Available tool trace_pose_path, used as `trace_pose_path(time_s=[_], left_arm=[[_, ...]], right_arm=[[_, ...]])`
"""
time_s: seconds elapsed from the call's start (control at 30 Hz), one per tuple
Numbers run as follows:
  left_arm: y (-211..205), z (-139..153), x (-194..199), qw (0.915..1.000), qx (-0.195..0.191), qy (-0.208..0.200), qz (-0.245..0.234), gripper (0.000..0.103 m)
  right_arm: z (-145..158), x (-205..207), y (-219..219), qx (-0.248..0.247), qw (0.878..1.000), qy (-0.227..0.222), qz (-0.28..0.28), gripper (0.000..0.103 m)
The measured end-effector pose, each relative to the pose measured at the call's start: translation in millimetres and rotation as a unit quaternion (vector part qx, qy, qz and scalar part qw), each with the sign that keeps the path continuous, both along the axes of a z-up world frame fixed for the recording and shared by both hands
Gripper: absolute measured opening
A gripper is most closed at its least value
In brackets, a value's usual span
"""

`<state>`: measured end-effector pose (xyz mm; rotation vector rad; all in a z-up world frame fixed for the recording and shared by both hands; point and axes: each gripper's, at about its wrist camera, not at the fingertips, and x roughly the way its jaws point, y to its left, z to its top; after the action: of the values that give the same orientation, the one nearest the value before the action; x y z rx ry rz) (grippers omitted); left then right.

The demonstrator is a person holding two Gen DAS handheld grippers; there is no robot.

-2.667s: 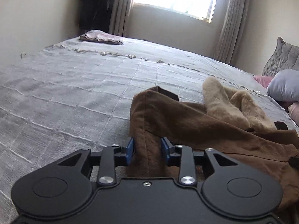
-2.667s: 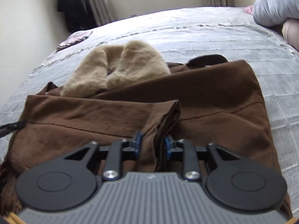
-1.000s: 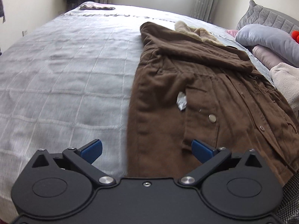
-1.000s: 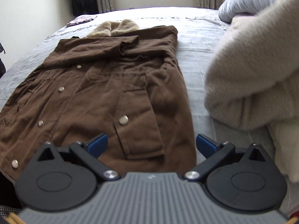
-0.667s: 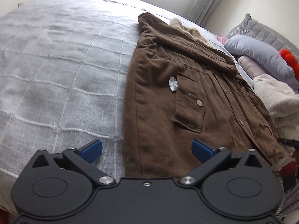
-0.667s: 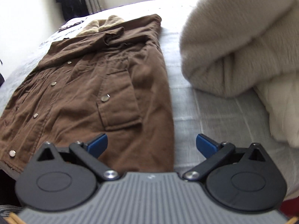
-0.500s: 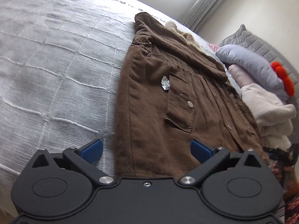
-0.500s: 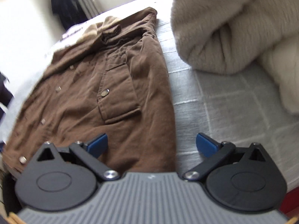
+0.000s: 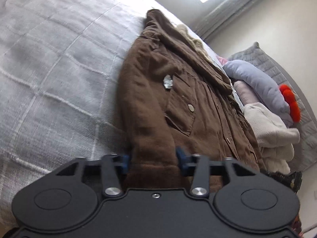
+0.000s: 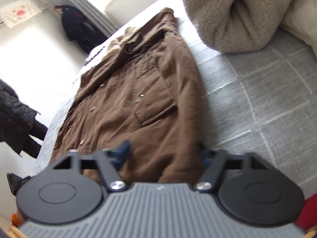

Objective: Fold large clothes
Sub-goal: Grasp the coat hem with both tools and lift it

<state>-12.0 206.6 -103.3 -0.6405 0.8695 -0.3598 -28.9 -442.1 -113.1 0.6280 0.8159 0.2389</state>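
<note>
Brown coat is lying flat on the bed, buttoned front up, collar end toward the window, hem at the near edge. Fuzzy tan collar pokes out at the far end.

Left tool is at one hem corner, jaws closing w/ a bunched bit of hem between the blue pads, and the pads look to be pressing on it already. Right tool is at the other hem corner, also closing, hem between the pads, but that view is smeared w/ motion blur so I can't tell if the pads actually bite yet.

Other stuff: small crumpled grey scrap sitting on the coat just above the pocket flap. Metal snap on that pocket. Beige fleece piled on the bed just beside the coat on the right-tool side, near a lilac pillow and sth red and fluffy. Dark garment hanging by the curtain.

Writing/labels: a white sheet w/ a red mark on the wall, way too blurry to read. No brand I can make out on the coat.
</note>
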Motion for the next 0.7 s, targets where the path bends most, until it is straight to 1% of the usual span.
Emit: trace_pose_path(time_s=[0.07, 0.1, 0.2, 0.3, 0.4, 0.53, 0.7], left_arm=[[4.4, 1.0, 0.5, 0.9998, -0.016, 0.009, 0.009, 0.030], [5.5, 4.0, -0.3, 0.9996, -0.023, 0.007, 0.012, 0.027], [2.2, 20.0, -3.4, 0.9993, -0.033, -0.013, 0.014, 0.025], [-5.6, 40.4, -0.2, 0.9986, -0.035, -0.037, 0.015, 0.024], [-11.9, 65.0, 10.9, 0.9969, -0.038, -0.066, 0.019, 0.023], [-20.1, 94.0, 37.7, 0.9943, -0.038, -0.096, 0.025, 0.023], [-29.0, 120.1, 86.7, 0.9920, -0.020, -0.119, 0.037, 0.022]], right_arm=[[0.4, -0.3, -5.0, 0.016, 1.000, 0.015, -0.015, 0.019], [1.8, -2.1, -7.6, 0.027, 0.999, 0.014, -0.021, 0.015], [11.8, -11.1, -10.7, 0.047, 0.998, -0.016, -0.029, 0.013], [27.2, -14.5, -7.3, 0.051, 0.997, -0.049, -0.028, 0.011], [48.0, -6.6, 0.7, 0.049, 0.995, -0.081, -0.027, 0.010], [79.8, 18.1, 14.6, 0.031, 0.993, -0.114, -0.014, 0.009], [112.9, 73.6, 27.6, 0.023, 0.988, -0.150, -0.010, 0.009]])
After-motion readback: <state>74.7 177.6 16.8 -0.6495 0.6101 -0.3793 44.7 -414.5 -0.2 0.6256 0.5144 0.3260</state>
